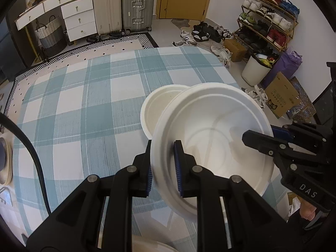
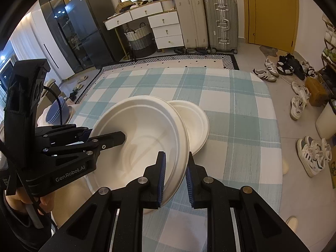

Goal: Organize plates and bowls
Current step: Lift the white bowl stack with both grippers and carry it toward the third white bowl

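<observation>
A large white bowl (image 1: 214, 138) is held tilted above the checked tablecloth (image 1: 84, 109). My left gripper (image 1: 163, 168) is shut on the bowl's near rim. My right gripper (image 2: 175, 176) straddles the opposite rim (image 2: 178, 163); its jaws stand close to the rim with a small gap on the right side. The right gripper also shows in the left wrist view (image 1: 258, 138). A smaller white bowl (image 1: 157, 105) sits on the cloth just behind the large one; it also shows in the right wrist view (image 2: 195, 121).
A stack of blue bowls and plates (image 2: 56, 111) stands at the table's left edge. Another white rim (image 1: 151, 245) shows under my left gripper. Suitcases (image 2: 210, 19), drawers (image 2: 166, 29), a shoe rack (image 1: 268, 19) and a bin (image 1: 256, 69) surround the table.
</observation>
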{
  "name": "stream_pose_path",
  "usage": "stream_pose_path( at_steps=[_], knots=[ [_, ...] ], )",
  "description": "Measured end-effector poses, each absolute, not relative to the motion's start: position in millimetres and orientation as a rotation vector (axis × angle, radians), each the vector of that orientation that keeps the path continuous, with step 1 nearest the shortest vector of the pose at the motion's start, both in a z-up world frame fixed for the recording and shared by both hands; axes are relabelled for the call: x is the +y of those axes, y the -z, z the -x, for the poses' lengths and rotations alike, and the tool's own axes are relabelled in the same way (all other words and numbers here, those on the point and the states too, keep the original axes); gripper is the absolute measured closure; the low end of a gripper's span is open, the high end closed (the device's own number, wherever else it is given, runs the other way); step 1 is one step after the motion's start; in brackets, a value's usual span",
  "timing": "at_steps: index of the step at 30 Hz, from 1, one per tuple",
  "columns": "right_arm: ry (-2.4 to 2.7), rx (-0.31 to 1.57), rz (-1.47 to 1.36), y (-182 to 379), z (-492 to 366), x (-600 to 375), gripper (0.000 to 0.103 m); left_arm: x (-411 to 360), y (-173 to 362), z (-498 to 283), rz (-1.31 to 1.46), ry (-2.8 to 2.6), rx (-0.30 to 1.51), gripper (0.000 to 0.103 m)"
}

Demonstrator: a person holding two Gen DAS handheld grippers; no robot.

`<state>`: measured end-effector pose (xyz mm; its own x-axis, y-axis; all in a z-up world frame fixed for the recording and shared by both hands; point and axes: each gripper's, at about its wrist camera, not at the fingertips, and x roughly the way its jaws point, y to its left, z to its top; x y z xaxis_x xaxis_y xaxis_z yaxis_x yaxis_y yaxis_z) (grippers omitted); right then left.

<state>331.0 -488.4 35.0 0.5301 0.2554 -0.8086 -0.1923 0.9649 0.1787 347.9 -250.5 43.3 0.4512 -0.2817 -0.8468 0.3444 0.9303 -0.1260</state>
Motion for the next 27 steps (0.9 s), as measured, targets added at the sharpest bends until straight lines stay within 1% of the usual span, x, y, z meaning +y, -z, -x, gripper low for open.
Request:
stream_pose_path(
  at_steps=[12, 27],
  knots=[
    [-0.231, 0.994, -0.059, -21.8, -368.5, -489.4, 0.085, -254.4, -24.2, -392.4, -0.057, 0.38, 1.043, 0.087],
    [-0.214, 1.009, -0.057, -7.7, -399.3, -488.1, 0.085, -250.7, 0.2, -430.4, -0.015, 0.38, 1.072, 0.087]
  ],
)
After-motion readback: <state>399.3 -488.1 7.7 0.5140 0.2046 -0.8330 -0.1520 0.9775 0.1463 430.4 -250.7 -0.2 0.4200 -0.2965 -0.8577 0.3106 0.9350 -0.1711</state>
